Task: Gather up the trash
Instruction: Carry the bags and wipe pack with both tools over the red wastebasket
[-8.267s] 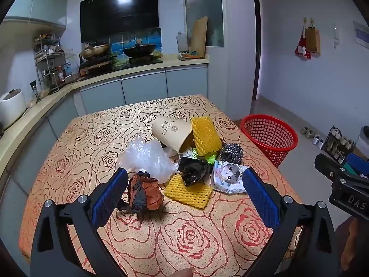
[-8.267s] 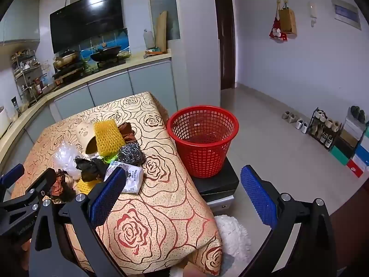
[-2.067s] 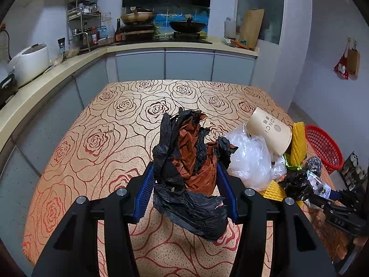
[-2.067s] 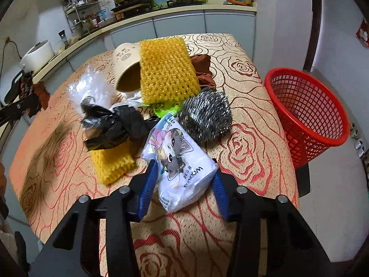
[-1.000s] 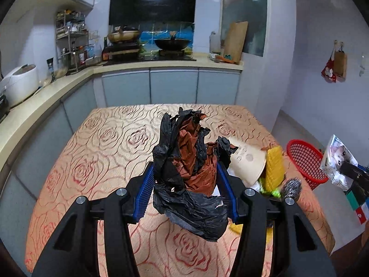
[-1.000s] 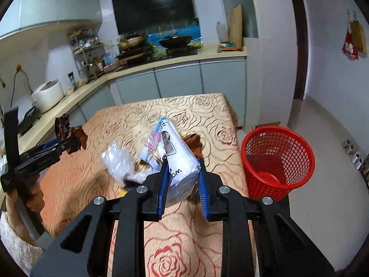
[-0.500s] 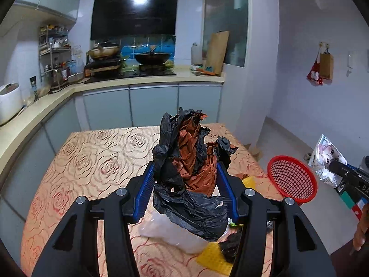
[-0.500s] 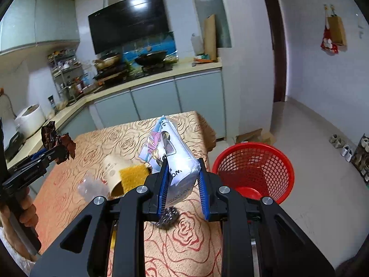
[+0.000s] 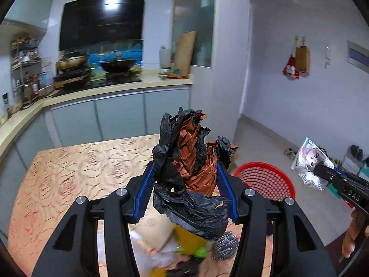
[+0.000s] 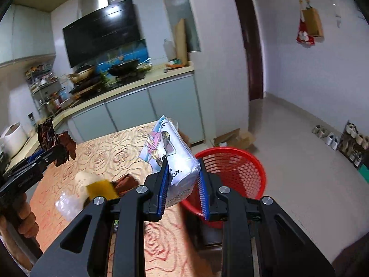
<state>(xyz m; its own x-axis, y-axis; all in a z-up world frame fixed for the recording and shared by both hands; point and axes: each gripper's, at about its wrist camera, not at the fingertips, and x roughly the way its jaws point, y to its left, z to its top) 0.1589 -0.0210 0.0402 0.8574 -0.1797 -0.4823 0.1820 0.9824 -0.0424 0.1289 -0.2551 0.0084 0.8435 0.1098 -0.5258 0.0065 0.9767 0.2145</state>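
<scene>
My left gripper [image 9: 185,194] is shut on a crumpled black and brown bag [image 9: 191,161] and holds it high above the table; it also shows in the right wrist view [image 10: 55,143]. My right gripper [image 10: 183,184] is shut on a white cartoon-print packet [image 10: 171,152], raised beside the red mesh basket [image 10: 233,170]. The packet [image 9: 310,166] and the basket [image 9: 265,182] also show at right in the left wrist view. More trash lies on the table: a paper cup [image 9: 154,233], yellow foam net [image 10: 101,189], steel scourer [image 9: 226,244] and clear plastic [image 10: 66,205].
The table with a rose-pattern cloth [image 9: 69,173] stands before the kitchen counter [image 9: 115,87]. The basket sits off the table's right edge. A cardboard box [image 10: 233,136] lies on the floor behind it. Shoes and a rack [image 10: 346,138] line the right wall.
Both grippers have risen and swung toward the red basket with their loads still held. The basket is now closer to the right gripper.
</scene>
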